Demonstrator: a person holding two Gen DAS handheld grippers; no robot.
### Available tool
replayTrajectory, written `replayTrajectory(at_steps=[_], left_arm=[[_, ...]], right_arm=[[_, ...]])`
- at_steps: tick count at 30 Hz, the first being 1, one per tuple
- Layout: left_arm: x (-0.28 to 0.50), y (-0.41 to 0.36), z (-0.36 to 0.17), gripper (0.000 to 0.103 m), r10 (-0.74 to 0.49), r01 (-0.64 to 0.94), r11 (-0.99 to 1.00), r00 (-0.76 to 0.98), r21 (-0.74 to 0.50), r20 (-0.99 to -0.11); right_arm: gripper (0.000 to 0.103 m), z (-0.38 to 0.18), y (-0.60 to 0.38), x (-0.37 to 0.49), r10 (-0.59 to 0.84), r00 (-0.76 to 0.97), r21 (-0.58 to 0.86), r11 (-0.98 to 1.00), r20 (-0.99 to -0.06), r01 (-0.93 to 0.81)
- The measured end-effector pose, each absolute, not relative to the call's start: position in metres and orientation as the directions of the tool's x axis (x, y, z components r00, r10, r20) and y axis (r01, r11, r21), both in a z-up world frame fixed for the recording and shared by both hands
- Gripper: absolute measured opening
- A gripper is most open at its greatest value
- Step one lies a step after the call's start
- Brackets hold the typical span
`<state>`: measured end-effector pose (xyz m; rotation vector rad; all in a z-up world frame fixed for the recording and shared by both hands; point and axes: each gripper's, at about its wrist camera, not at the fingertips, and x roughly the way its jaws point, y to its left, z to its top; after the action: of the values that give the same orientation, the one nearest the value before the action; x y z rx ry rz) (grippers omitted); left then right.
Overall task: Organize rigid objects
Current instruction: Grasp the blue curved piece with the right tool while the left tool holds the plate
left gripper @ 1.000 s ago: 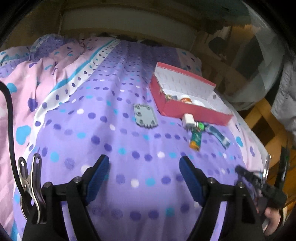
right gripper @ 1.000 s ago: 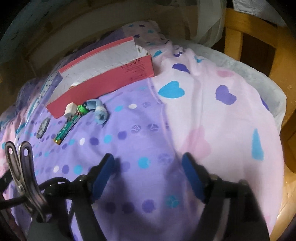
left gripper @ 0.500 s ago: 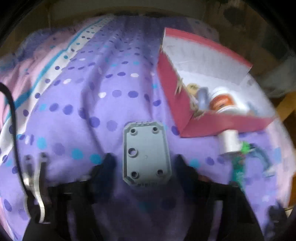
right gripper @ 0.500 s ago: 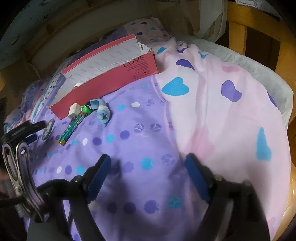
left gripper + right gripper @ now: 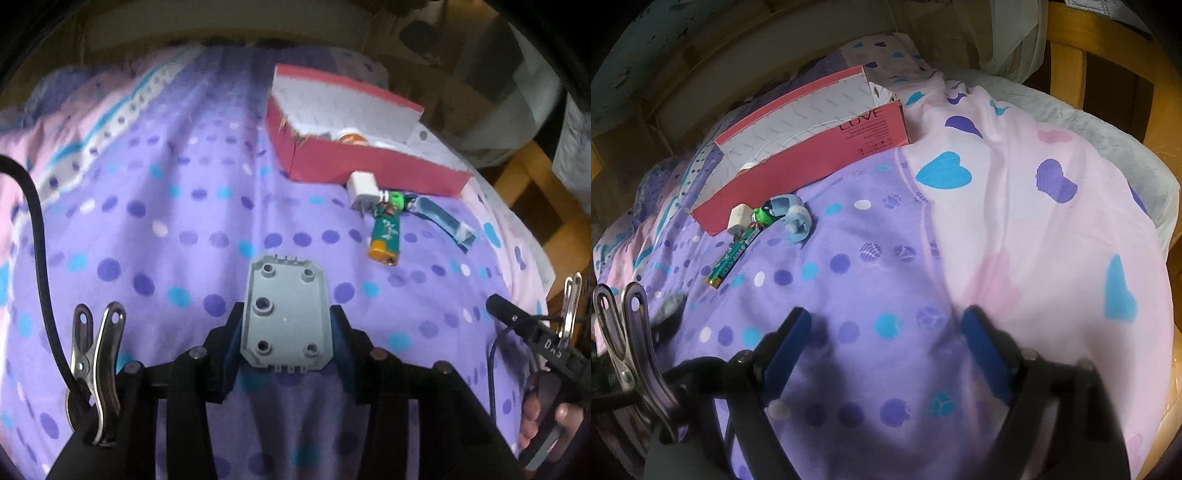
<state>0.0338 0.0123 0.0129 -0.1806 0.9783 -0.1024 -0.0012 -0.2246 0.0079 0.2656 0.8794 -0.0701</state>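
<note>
Nearest, left gripper [image 5: 286, 325] clamped on the grey studded plate [image 5: 285, 317], just above the purple dotted bedspread [image 5: 177, 236]. Right gripper [image 5: 886, 350] spread wide, holding nothing (over the same cover). Farther off: battery [image 5: 384, 236], white charger [image 5: 365, 190], blue clip [image 5: 794, 218], all against the red box [image 5: 369, 166].

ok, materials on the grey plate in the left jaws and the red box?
Grey plate: looks like moulded plastic, matte, going by its uniform grey, round raised studs and notched ends. Red box: looks like cardboard, matte red outside, white printed lining, with a frayed torn corner edge. Neither is certain from looks alone.
</note>
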Motion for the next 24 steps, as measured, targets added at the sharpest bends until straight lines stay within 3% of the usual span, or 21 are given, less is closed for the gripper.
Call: replayTrajectory(at_steps=[5, 10, 14, 17, 19, 24], left_arm=[[0.037, -0.001, 0.014, 0.046, -0.105, 0.014, 0.993, 0.554, -0.117, -0.826], [0.036, 0.002, 0.014, 0.046, -0.124, 0.012, 0.990, 0.552, -0.141, -0.825], [0.036, 0.005, 0.014, 0.046, -0.141, 0.011, 0.987, 0.554, -0.162, -0.821], [0.036, 0.007, 0.014, 0.046, -0.153, 0.011, 0.984, 0.556, -0.177, -0.817], [0.036, 0.007, 0.014, 0.046, -0.157, 0.010, 0.983, 0.556, -0.183, -0.816], [0.035, 0.008, 0.013, 0.046, -0.161, 0.008, 0.982, 0.556, -0.188, -0.815]], right_arm=[[0.087, 0.007, -0.225, -0.001, 0.051, 0.640, 0.206, 0.964, -0.767, 0.170], [0.087, 0.008, -0.225, -0.002, 0.062, 0.648, 0.217, 0.963, -0.759, 0.162], [0.075, 0.018, -0.229, -0.001, 0.166, 0.662, 0.296, 0.951, -0.731, 0.088], [0.067, 0.038, -0.214, 0.016, 0.171, 0.626, 0.161, 0.984, -0.760, -0.073], [0.067, 0.057, -0.203, 0.022, 0.126, 0.656, 0.031, 0.987, -0.744, -0.155], [0.067, 0.074, -0.182, 0.063, 0.161, 0.651, -0.081, 0.942, -0.742, -0.325]])
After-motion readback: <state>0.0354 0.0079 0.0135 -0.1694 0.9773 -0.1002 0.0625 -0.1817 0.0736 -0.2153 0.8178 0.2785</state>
